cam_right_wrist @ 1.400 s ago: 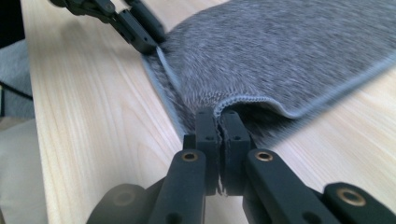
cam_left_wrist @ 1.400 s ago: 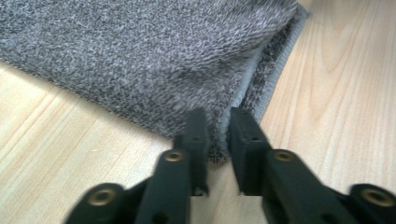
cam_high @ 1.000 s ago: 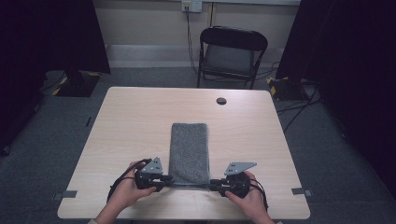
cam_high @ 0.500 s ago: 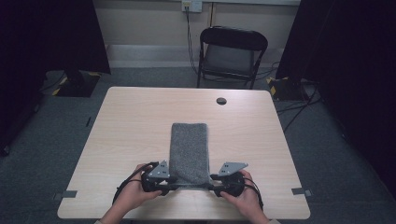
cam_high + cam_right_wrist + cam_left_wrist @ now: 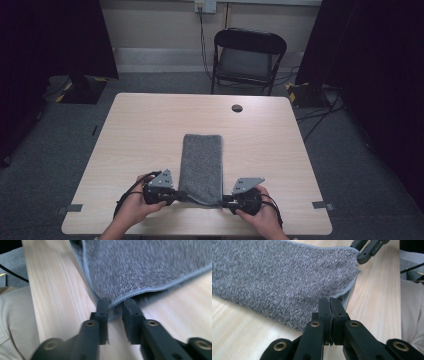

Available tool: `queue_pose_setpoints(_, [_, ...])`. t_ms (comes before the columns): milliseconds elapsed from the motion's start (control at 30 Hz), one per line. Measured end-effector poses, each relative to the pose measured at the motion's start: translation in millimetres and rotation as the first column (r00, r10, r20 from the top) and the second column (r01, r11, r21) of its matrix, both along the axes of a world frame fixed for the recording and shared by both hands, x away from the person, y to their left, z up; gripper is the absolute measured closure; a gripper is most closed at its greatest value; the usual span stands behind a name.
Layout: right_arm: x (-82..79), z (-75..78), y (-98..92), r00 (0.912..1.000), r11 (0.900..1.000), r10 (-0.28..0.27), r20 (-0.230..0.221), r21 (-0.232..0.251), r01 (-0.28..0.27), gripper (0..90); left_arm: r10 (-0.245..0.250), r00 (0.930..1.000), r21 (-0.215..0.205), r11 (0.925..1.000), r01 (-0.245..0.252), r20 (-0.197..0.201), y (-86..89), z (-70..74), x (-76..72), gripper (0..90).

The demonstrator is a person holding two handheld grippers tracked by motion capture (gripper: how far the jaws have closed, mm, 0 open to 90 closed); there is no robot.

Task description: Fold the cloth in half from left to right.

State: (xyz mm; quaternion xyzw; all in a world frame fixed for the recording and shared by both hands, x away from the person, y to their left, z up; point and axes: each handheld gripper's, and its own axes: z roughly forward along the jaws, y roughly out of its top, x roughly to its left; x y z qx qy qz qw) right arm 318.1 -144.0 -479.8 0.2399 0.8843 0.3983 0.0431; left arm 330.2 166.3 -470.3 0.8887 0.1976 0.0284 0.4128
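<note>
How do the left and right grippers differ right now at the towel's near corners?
The left gripper has its fingers pressed together, clamping the grey towel at its corner; the right gripper has a gap between its fingers, the corner lying between them, not clearly pinched. The left has just closed fully; the right only partway. Both sit at the towel's near edge.

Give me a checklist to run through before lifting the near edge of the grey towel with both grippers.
1. Left gripper shut on the towel corner: ok, jaws just closed on its edge.
2. Right gripper clamped on its corner: not ok, jaws have been closing, a gap remains around the hem.
3. Towel flat, folded in a narrow strip: ok.
4. Table beyond the towel free for folding: ok.
5. Both layers caught at each corner: cannot tell.
</note>
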Motion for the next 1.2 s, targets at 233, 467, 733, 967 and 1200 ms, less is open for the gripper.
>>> queue_pose_setpoints(233, [2.5, 5.7, -13.4, 0.9961, 0.997, -0.077, 0.042, 0.027, 0.076, 50.4, 0.015, 0.999, 0.0, 0.9999, -0.014, 0.041, 8.3, 1.2, -7.2, 53.6])
queue_pose_setpoints(467, [17.9, 7.9, 2.0, 0.9903, 0.995, -0.088, 0.108, 0.046, 0.083, 33.4, 0.099, 0.9919, -0.013, 0.9951, -0.098, 0.079, 2.8, 3.2, 12.1, 25.3])
queue_pose_setpoints(733, [32.4, -13.5, 17.3, 0.9898, 0.997, -0.051, 0.133, -0.044, 0.057, 31.4, 0.079, 0.9947, 0.079, 0.9933, -0.084, 0.065, -8.6, -20.4, 26.5, 18.0])
queue_pose_setpoints(967, [24.2, -17.1, 16.6, 0.9911, 0.998, -0.039, 0.127, -0.035, 0.044, 31.3, 0.055, 0.9959, 0.113, 0.9916, -0.063, 0.072, -6.6, -21.0, 13.1, 19.8])
queue_pose_setpoints(1200, [-0.1, -16.6, 14.8, 0.995, 0.999, 0.006, 0.1, -0.032, -0.003, 31.1, 0.019, 0.9996, 0.109, 0.9938, -0.022, 0.021, -4.0, -18.6, -14.4, 21.0])
